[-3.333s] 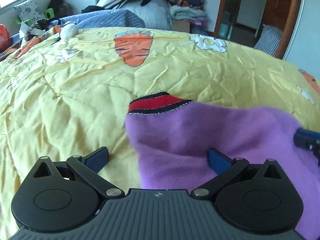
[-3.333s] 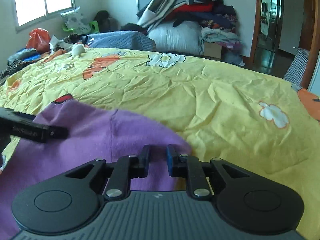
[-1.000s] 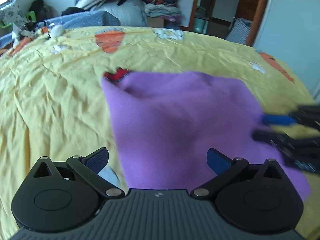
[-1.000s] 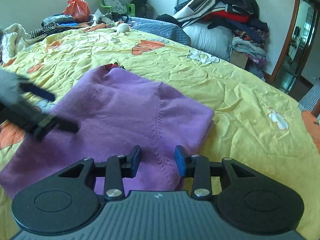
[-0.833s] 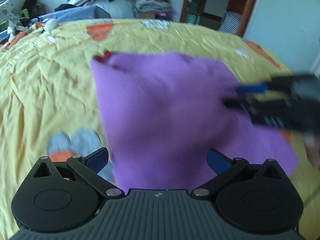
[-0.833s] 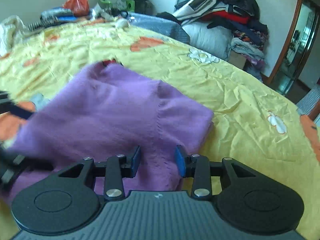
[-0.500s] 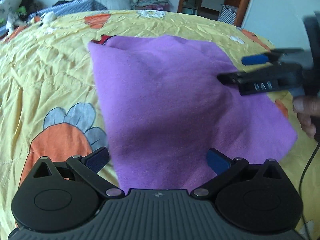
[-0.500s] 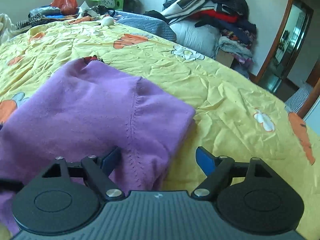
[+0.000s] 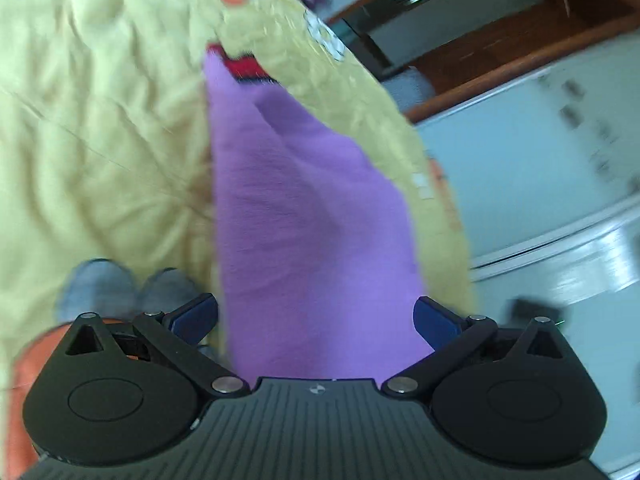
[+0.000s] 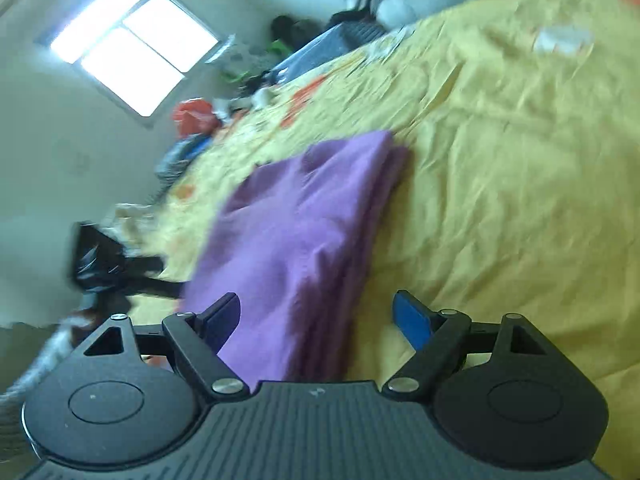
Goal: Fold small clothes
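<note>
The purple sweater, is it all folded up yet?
Partly. The purple sweater lies on the yellow bedspread, already doubled over with layered edges on one side. Nothing is in hand: the left gripper and right gripper are both open. Whether another fold is left, I cannot tell; the pictures are blurry.

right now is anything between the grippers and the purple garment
Nothing visible. The purple garment lies bare on the yellow bedsheet, directly ahead of the open left gripper and the open right gripper.
</note>
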A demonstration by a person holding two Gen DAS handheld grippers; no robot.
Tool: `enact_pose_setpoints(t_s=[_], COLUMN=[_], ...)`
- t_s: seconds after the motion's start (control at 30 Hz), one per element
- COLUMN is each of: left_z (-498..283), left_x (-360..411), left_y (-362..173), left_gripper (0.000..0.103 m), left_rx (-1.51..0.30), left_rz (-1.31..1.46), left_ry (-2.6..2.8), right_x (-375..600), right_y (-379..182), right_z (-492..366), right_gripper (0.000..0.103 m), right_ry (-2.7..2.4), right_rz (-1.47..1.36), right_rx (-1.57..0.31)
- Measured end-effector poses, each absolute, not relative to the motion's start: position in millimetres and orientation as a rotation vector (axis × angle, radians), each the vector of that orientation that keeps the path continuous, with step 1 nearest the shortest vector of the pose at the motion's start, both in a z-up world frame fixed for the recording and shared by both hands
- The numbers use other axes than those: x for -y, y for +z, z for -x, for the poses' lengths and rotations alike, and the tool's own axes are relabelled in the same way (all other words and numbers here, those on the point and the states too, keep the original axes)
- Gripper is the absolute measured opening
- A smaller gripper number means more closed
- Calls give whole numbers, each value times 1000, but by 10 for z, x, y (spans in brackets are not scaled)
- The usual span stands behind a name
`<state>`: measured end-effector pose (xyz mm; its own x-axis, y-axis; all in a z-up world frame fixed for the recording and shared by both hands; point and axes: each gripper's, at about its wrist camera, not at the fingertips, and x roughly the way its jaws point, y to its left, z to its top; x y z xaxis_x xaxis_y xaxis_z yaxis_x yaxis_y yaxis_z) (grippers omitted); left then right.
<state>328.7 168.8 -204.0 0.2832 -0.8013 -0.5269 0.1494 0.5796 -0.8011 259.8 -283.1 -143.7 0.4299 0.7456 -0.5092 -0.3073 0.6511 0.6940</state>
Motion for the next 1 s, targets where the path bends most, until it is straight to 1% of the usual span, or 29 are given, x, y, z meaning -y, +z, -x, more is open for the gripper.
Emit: enact_pose_setpoints(t_s=[0.1,0.2,0.3,0.37,0.53,0.57,0.6,0.63,0.67,0.7,0.73,0.77,0.83,1.0], left_z=[-3336,-3244,-3096,-3066,-3375,-3437,-3481,-3499,-3493,-3486,-3477,-3470,-3431,-3298], left_x=[-1769,-1777,-1754,-1675,-1423,-1358,-1333,-1286,-1251,-1269,-1266,-1285,-1307,-1279], left_y=[-2179,-2227,-2245,-2225,-2141,-2124,-2121,-2102,-2093,-2112,-2148,-2183,-2207,-1995], left_gripper=[103,103,103,103,103,101,96,91,74,47,35,31,29,26], left_rx=[-1114,-1141,-1161,-1177,-1251,-1257,-1258,-1254,-1255,-1260,-1273,-1274,-1256,-1258], left_rz=[837,876,877,839,830,826,809,778,745,719,703,706,707,628], left_ry=[-766,-841,-867,-864,-780,-769,-757,-742,-732,-719,-700,-696,-701,-721], right_x=[2726,2628,2519,2506,2286,2256,2234,2236,2273,2289,2290,2280,2218,2153], right_y=[-1509,-1492,-1449,-1435,-1403,-1413,-1423,-1451,-1503,-1547,-1556,-1552,-1503,-1287], right_z=[-2583,-2586,-2568,-2627,-2782,-2806,-2824,-2848,-2873,-2880,-2859,-2824,-2741,-2488], right_gripper=[84,84,84,82,83,83,70,55,22,22,21,20,18,16], right_ry=[806,843,872,810,755,753,741,695,646,642,644,633,619,596], right_rz=[-607,-588,-534,-573,-568,-569,-574,-590,-606,-624,-626,-628,-607,-662], right_rx=[-932,-972,-998,-996,-983,-979,-973,-982,-1005,-1010,-1001,-997,-982,-924])
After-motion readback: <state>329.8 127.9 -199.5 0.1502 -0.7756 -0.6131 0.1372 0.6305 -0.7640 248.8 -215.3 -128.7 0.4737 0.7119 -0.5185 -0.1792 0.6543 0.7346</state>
